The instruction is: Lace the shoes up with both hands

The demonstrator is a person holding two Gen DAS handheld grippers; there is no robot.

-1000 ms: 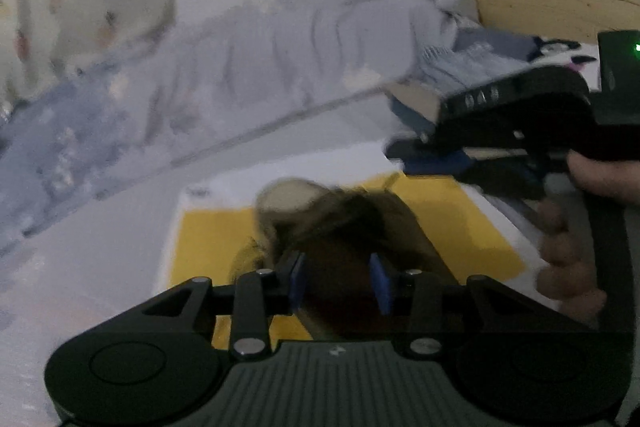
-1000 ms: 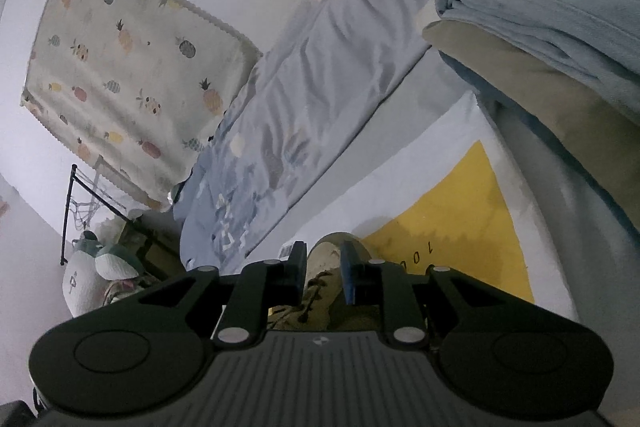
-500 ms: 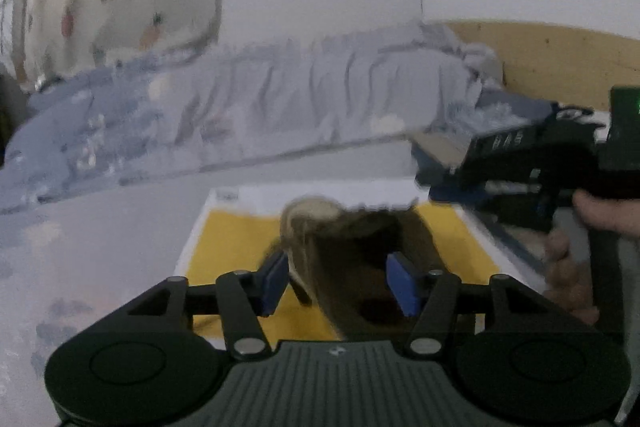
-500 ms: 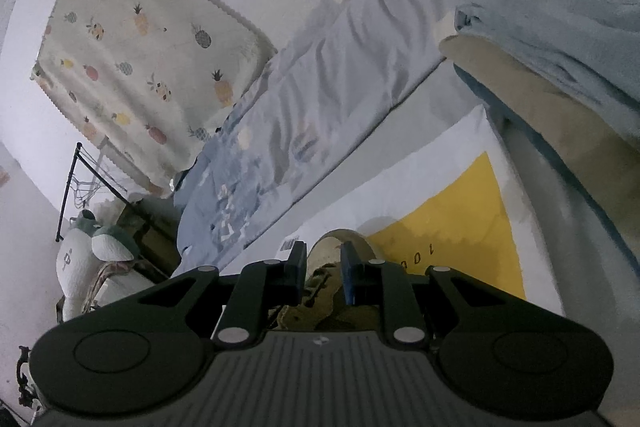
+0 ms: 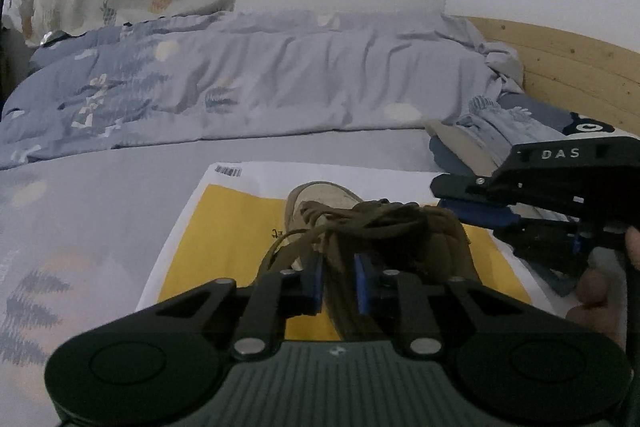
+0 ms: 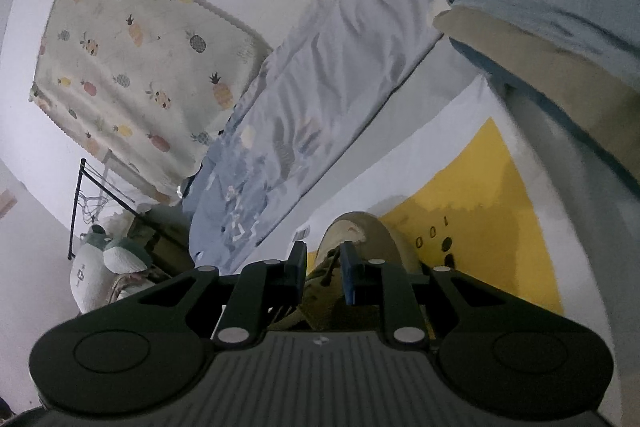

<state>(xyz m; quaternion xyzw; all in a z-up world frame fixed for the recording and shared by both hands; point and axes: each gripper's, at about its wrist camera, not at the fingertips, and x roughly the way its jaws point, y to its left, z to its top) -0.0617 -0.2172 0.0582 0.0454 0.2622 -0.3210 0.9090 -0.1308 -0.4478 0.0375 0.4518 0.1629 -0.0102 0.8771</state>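
We find one shoe (image 5: 372, 227), an olive-brown suede ankle boot with a pale, worn toe cap and dark brown laces (image 5: 360, 215) bunched loosely over the tongue. It stands on a yellow-and-white printed sheet (image 5: 240, 227) spread on a grey-blue bed (image 5: 120, 187), toe pointing away from us.

The left gripper (image 5: 338, 279) sits low over the boot's near side; its jaws are closing to a narrow gap, with lace and tongue material between the blue pads (image 5: 316, 279). We cannot tell whether the pads press on it. The right gripper (image 6: 322, 267) shows a narrow gap over the toe end; a lace strand lies between its jaws, grip unconfirmed. In the left view it hangs just right of the boot, held by a hand (image 5: 600, 291).

Against the frame half a second back, the left jaws stood far wider and the view was blurred; the right view is nearly unchanged.

Writing: "DAS" on the right gripper body; a barcode (image 5: 228, 171) on the sheet's corner; "100" printed on the yellow field.
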